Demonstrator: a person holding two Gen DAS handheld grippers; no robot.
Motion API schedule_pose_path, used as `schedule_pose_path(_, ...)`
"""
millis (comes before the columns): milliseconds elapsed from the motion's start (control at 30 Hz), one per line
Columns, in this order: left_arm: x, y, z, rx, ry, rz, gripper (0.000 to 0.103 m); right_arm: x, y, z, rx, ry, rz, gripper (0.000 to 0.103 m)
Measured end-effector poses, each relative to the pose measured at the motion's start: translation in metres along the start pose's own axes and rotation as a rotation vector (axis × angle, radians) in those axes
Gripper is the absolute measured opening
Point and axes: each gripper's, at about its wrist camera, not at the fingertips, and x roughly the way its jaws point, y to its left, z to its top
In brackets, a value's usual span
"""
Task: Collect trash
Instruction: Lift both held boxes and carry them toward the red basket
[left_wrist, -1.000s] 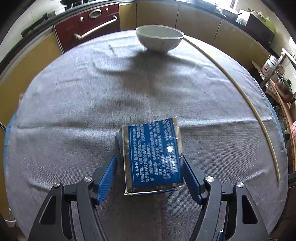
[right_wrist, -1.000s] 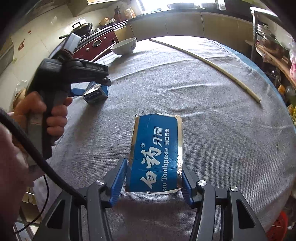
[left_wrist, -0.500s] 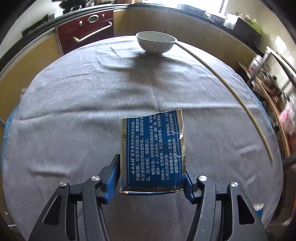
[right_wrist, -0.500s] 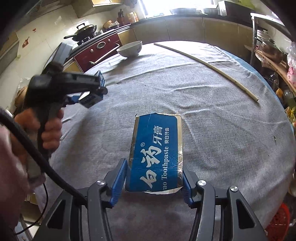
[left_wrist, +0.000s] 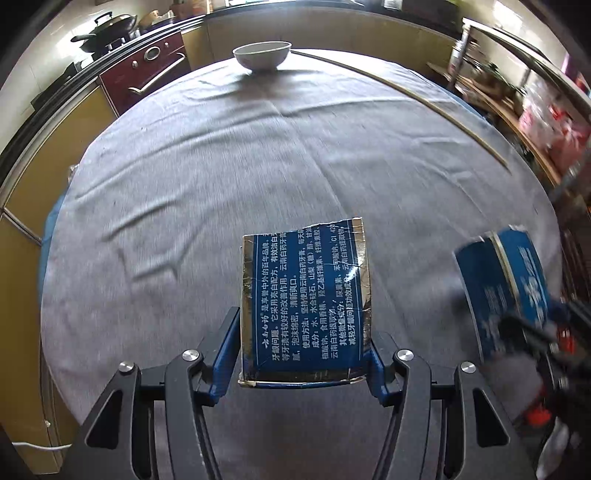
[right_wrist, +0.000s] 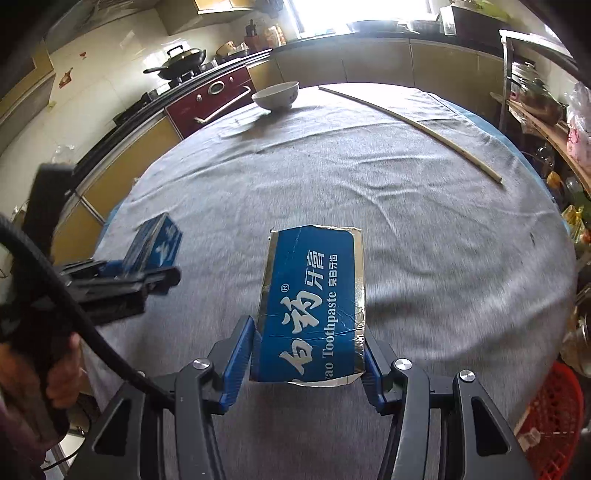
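Observation:
My left gripper (left_wrist: 303, 354) is shut on a torn blue toothpaste box piece (left_wrist: 304, 299) with white Chinese text, held above the grey tablecloth (left_wrist: 221, 177). My right gripper (right_wrist: 308, 354) is shut on another blue toothpaste box piece (right_wrist: 314, 302) marked "Toothpaste", also held above the cloth. The right gripper's piece also shows blurred at the right of the left wrist view (left_wrist: 506, 291). The left gripper and its piece (right_wrist: 153, 247) show at the left of the right wrist view.
A white bowl (left_wrist: 262, 55) stands at the table's far edge. A long thin stick (right_wrist: 410, 122) lies across the far right of the cloth. A red basket (right_wrist: 554, 417) sits below the table's right edge. Kitchen cabinets and an oven (left_wrist: 147, 77) stand behind.
Both grippers have lifted and pulled back with their box pieces. The left gripper has swung right, bringing the right gripper's piece into its view.

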Motion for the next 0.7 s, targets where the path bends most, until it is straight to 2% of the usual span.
schedule_pose_path(367, -0.008, 0.019, -0.02, -0.043, 0.054, -0.099, 0.064, 0.005, 0.012, -0.02, -0.011, 0.06, -0.05, 0.058)
schedule_pose_path(433, -0.003, 0.023, -0.02, -0.054, 0.053, -0.101, 0.065, 0.007, 0.013, -0.02, 0.001, 0.076, -0.056, 0.058)
schedule_pose_path(567, -0.006, 0.03, -0.023, -0.103, 0.048, -0.149, 0.067, 0.007, 0.011, -0.021, 0.029, 0.08, -0.065, 0.059)
schedule_pose_path(700, -0.002, 0.027, -0.026, -0.098, 0.043, -0.123, 0.067, 0.009, 0.014, -0.023, 0.036, 0.089, -0.074, 0.06)
